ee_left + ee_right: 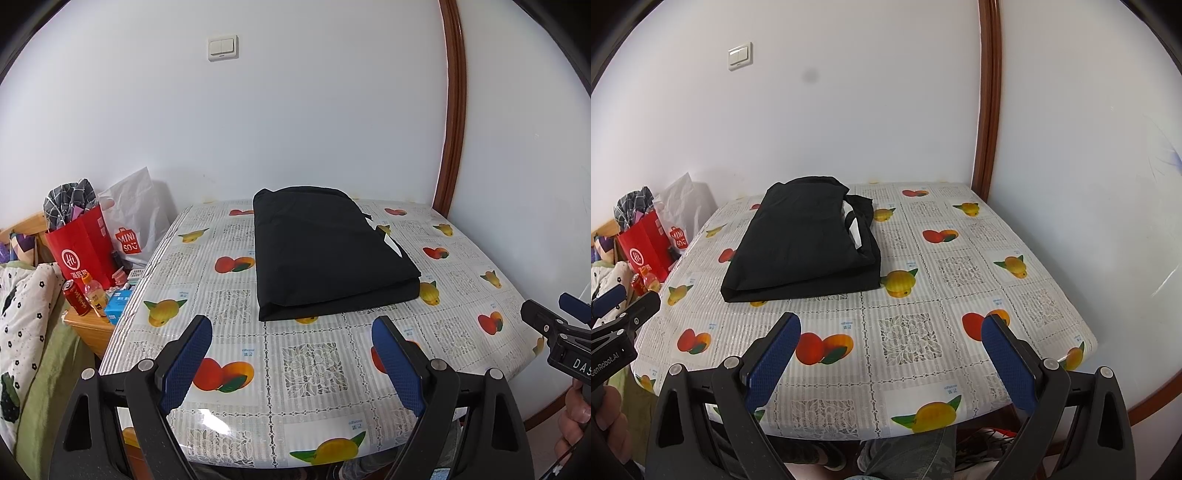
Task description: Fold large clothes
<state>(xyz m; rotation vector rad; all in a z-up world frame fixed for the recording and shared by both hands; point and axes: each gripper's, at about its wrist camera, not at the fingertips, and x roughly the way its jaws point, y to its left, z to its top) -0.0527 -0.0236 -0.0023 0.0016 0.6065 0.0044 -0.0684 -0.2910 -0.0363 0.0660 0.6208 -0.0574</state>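
Observation:
A black garment lies folded into a neat rectangle on the table, toward its far side; a white label shows at its right edge. In the right wrist view the same garment sits left of centre. My left gripper hovers over the table's near edge, open, with nothing between its blue pads. My right gripper is also open and empty, short of the garment. Each gripper appears at the edge of the other's view: the right gripper, the left gripper.
The table has a fruit-print plastic cloth and stands in a corner against white walls. Left of it are a red paper bag, a white shopping bag, a can and bottle on a low wooden stand, and bedding. A wooden door frame rises at the right.

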